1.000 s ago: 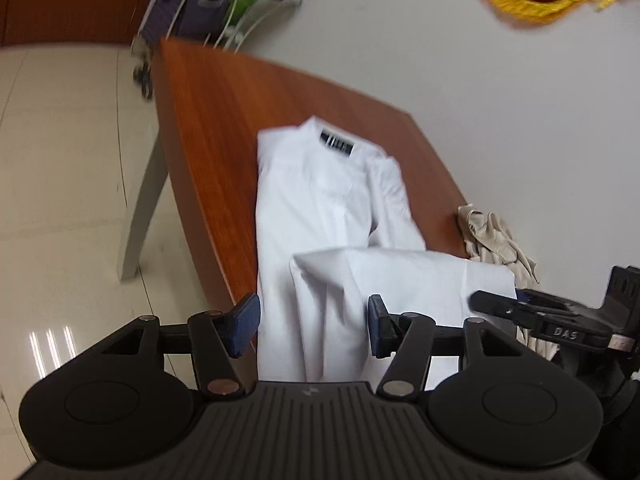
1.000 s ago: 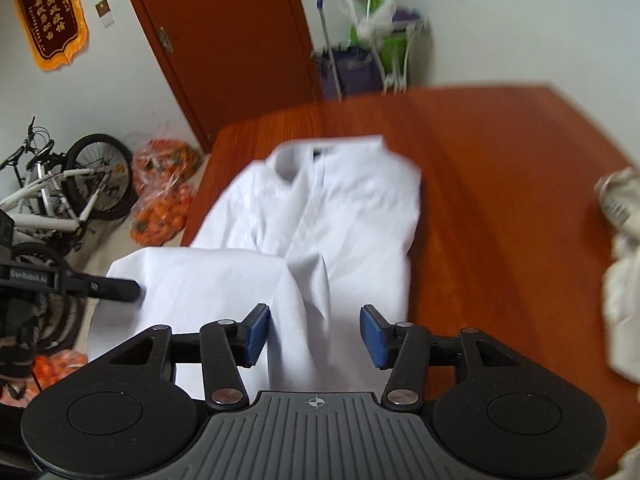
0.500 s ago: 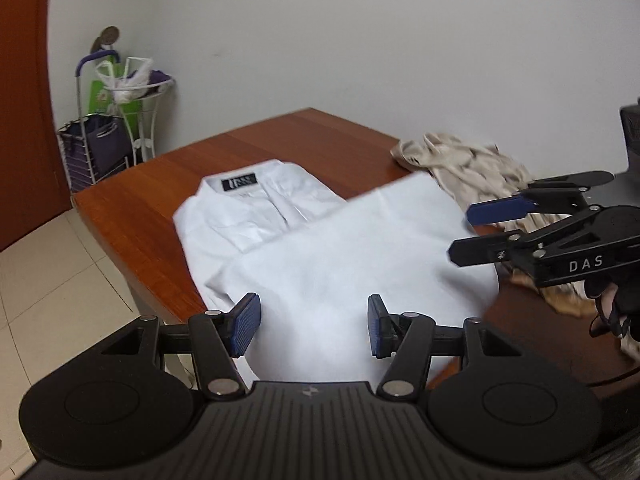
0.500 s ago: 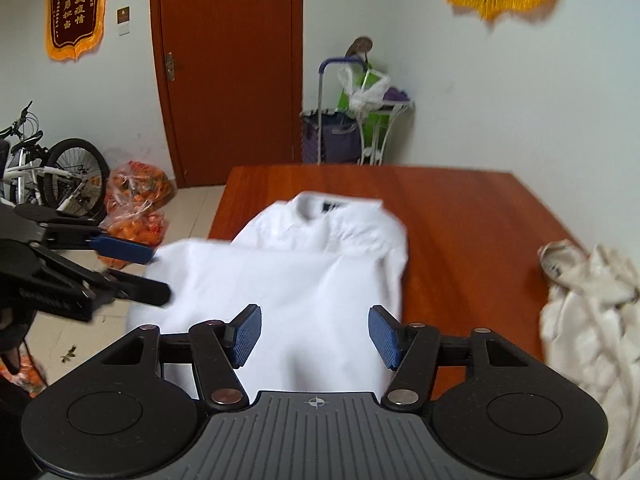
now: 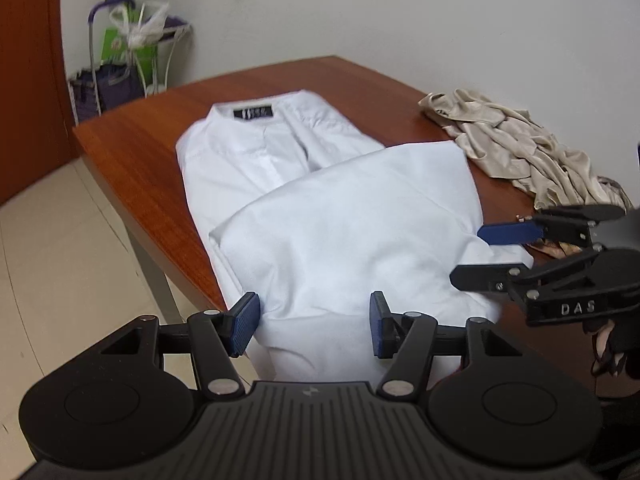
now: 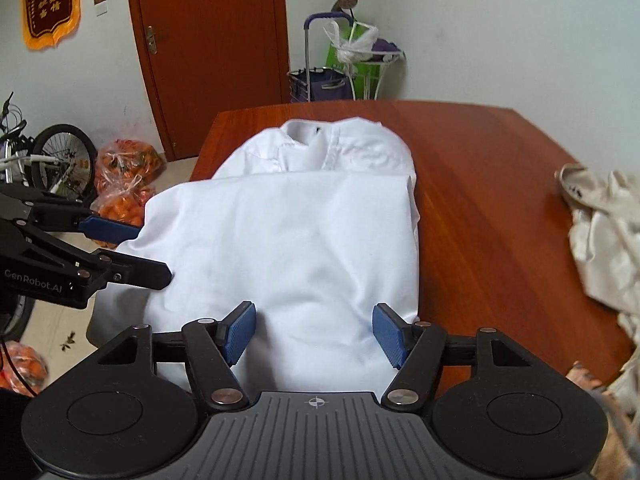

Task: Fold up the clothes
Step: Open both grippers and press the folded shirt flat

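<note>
Shirt [image 5: 352,220]: light, limp; I'd pinch its folded edge.
Hand-held grippers, left [image 5: 312,324] and right [image 6: 314,334]: both agape, empty.

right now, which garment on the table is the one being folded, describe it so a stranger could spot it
Find the reddish-brown wooden table by the white wall. The white shirt lies across its near half, lower part folded up over its front, collar with a black label at the far end. Unlike the crumpled beige garment heaped beside it near the wall, it is pure white and smooth.
</note>
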### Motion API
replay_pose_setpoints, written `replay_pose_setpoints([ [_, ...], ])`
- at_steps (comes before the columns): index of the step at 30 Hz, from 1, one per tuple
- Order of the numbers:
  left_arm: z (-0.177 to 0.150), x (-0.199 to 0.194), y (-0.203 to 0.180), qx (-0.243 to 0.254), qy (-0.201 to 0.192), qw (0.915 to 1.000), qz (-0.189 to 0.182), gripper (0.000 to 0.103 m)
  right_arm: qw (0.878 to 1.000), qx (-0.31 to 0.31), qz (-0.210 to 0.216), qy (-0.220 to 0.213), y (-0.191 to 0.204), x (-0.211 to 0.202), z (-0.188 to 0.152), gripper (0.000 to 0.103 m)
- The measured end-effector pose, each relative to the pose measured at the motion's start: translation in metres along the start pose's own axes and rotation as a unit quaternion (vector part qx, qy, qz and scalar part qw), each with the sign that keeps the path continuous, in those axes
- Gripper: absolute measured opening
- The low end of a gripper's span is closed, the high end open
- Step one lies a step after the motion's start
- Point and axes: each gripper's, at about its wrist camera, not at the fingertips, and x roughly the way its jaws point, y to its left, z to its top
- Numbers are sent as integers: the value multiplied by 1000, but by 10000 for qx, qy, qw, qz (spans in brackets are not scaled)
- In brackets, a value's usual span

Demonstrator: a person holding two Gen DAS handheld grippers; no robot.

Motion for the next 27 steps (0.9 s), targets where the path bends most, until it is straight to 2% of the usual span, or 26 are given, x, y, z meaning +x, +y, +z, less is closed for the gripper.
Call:
replay_pose_setpoints([
  [2, 0, 7, 4, -95, 64, 9999, -16, 73, 10000, 22, 38, 27, -3, 3, -4, 68],
  [5, 2, 1, 6, -110, -88, 9999, -23, 73, 9998, 122, 95, 122, -4, 0, 1, 69],
  [7, 3, -13, 4, -15, -317, 9995, 51, 72, 9997, 221, 116, 67, -5, -8, 9, 69],
  [11, 9, -45, -2, 202, -895, 9957, 126, 72, 9993, 197, -39, -308, -3, -27, 27, 69],
  [13, 15, -56, -7, 318, -1109, 9933, 101, 67, 9988, 162, -87, -463, -2, -32, 37, 70],
  [16, 26, -49, -12, 372, -1047, 9938, -5, 54, 9983, 81, -48, -569, -1, -27, 54, 70],
  [18, 32, -38, -14, 367, -914, 9951, -30, 46, 9988, 144, -2, -471, -4, -15, 55, 70],
  [27, 37, 24, 5, -25, -168, 9998, 87, 44, 9983, 532, 206, 96, -24, 40, 49, 69],
])
